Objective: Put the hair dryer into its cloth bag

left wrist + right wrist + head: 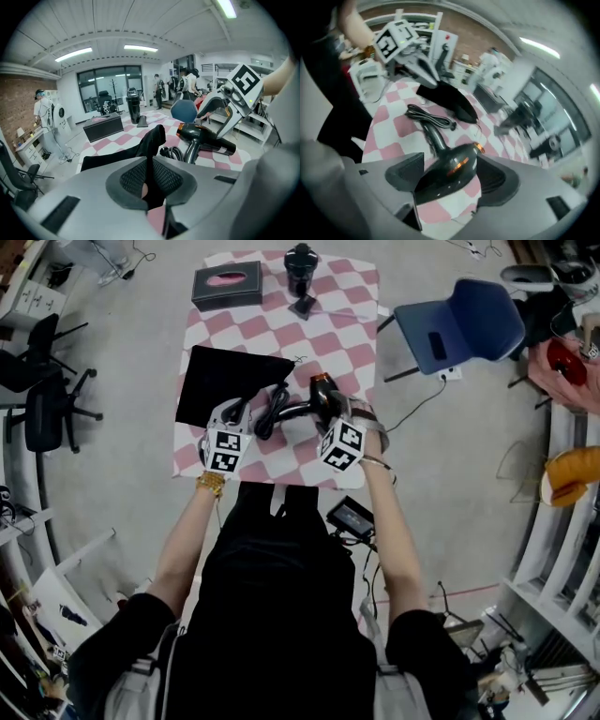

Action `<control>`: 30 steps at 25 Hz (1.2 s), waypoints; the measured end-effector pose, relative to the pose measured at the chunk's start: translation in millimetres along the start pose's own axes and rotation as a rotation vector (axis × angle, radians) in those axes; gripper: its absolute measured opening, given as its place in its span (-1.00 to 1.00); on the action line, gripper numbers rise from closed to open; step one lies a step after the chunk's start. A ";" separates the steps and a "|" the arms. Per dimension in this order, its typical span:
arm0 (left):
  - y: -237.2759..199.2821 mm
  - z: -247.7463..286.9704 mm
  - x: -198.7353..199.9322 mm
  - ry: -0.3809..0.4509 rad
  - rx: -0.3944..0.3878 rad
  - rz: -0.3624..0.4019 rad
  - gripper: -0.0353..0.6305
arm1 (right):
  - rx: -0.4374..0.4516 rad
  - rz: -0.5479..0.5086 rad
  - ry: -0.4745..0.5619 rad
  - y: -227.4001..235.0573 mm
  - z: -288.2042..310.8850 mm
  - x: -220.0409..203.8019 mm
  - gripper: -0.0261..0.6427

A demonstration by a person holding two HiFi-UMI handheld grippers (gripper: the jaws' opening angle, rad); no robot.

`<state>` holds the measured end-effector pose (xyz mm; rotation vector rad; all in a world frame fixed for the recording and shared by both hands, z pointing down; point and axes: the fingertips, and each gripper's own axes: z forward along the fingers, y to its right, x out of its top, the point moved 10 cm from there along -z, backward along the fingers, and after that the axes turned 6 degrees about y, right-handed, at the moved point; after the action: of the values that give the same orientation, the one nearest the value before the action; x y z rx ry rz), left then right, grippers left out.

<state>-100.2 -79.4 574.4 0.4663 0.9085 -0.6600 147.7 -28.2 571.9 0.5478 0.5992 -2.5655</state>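
pinching the cloth bag (220, 381), the left gripper (151, 185) has its jaws closed; the right gripper (452, 176) clamps the hair dryer (321, 397) in its jaws beside it. the glossy barrel may slip, or the cord (429, 117) snag.

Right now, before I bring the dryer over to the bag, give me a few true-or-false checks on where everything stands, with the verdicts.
1. The left gripper has its fingers closed on a fold of the black cloth bag. True.
2. The hair dryer is already inside the bag. False: it is outside the bag, gripped by its body in the right gripper.
3. The dryer's bundled cord lies on the checkered tablecloth between the bag and the dryer. True.
4. The black box sits at the table's near edge, beside the person. False: it is at the far left corner.
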 end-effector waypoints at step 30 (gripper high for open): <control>-5.9 -20.6 -34.2 -0.010 -0.023 -0.093 -0.79 | 0.316 -0.120 -0.069 -13.2 71.9 51.9 -0.33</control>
<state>-131.1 -59.7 591.3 0.4019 0.9320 -0.7345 78.8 -70.0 611.4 0.5359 0.2076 -2.8004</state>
